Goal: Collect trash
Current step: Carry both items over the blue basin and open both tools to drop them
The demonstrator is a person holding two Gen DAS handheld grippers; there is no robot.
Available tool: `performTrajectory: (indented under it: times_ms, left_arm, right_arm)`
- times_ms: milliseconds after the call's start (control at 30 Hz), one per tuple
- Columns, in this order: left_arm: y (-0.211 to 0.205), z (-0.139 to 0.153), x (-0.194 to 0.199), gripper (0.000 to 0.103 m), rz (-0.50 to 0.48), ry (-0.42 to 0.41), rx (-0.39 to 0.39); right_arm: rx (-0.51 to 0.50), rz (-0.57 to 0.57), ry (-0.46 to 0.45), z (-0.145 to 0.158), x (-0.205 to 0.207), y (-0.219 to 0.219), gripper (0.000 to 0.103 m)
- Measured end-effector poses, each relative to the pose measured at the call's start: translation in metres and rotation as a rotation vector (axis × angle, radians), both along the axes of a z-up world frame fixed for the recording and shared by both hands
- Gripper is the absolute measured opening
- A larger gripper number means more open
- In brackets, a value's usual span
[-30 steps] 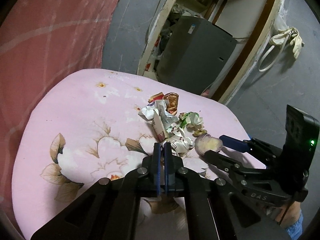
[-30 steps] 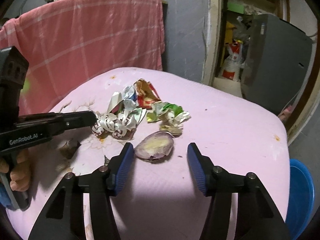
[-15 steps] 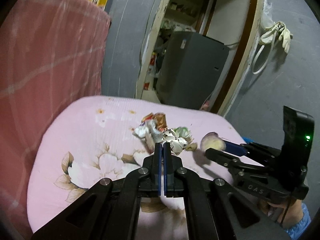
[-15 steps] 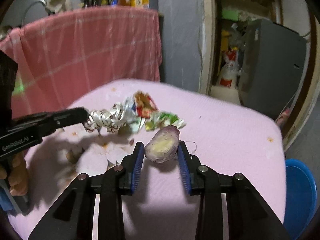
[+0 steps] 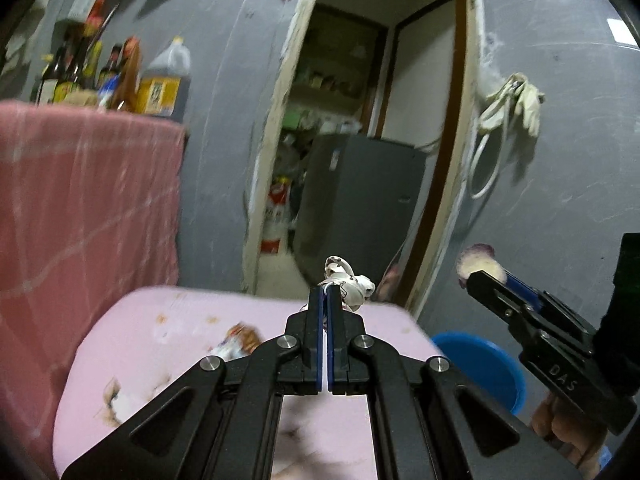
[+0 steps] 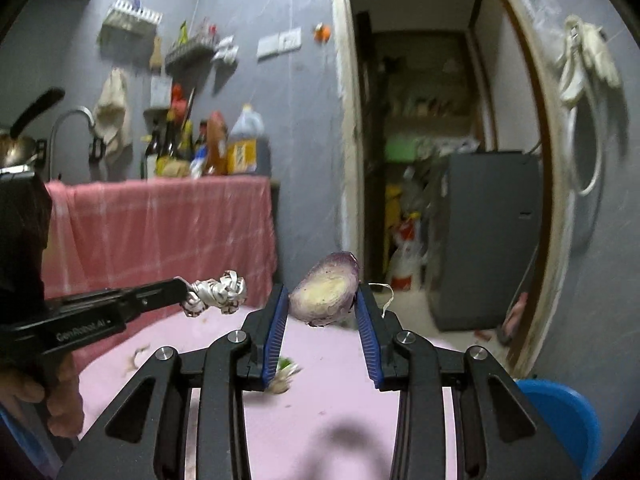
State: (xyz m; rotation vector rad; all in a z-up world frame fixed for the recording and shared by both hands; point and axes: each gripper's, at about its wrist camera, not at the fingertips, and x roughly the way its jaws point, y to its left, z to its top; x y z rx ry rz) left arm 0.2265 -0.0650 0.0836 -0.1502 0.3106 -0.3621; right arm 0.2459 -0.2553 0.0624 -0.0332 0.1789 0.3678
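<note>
Pink cloth-covered table (image 5: 168, 344) with faded flower print and brown stains, soft rounded corners. Behind it, at the left, a red checked cloth (image 5: 80, 208) hanging below bottles (image 6: 208, 148). Grey, rough walls (image 5: 568, 168); an open doorway in the middle with a dark grey box-shaped cabinet (image 5: 360, 200) inside. Pale gloves (image 5: 516, 100) hung on the right wall. Blue round bin (image 6: 568, 424) low at the right, near the table edge.

Left gripper (image 5: 325, 300) closed tight on a crumpled white wrapper (image 5: 348, 280) with dark printed marks, twisted like a knot, held above the far table edge; long axis roughly across, sticking out past the fingertips. Right gripper (image 6: 322, 300) clamped on an onion half (image 6: 326, 292), purple skin, pale yellow cut face smooth and oval, turned toward the camera, long axis tilted from near left up to far right. Some crumpled scraps (image 5: 240, 338) lying on the table, blurred.
</note>
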Motion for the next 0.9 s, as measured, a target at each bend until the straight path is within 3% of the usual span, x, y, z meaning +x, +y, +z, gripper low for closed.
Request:
performTrajectory:
  times_ms: [267, 433, 900]
  left_arm:
    - [-0.062, 0.029, -0.007, 0.000, -0.115, -0.103, 0.026]
    - [-0.102, 0.032, -0.006, 0.000, -0.181, -0.118, 0.032]
    - [-0.198, -0.003, 0.028, 0.000, -0.333, 0.086, 0.003]
  right_arm:
    - [0.048, -0.119, -0.079, 0.023, -0.018, -0.050, 0.032]
    - [0.082, -0.210, -0.086, 0.029, -0.026, -0.092, 0.032]
    - [0.171, -0.367, 0.114, -0.001, -0.013, -0.183, 0.032]
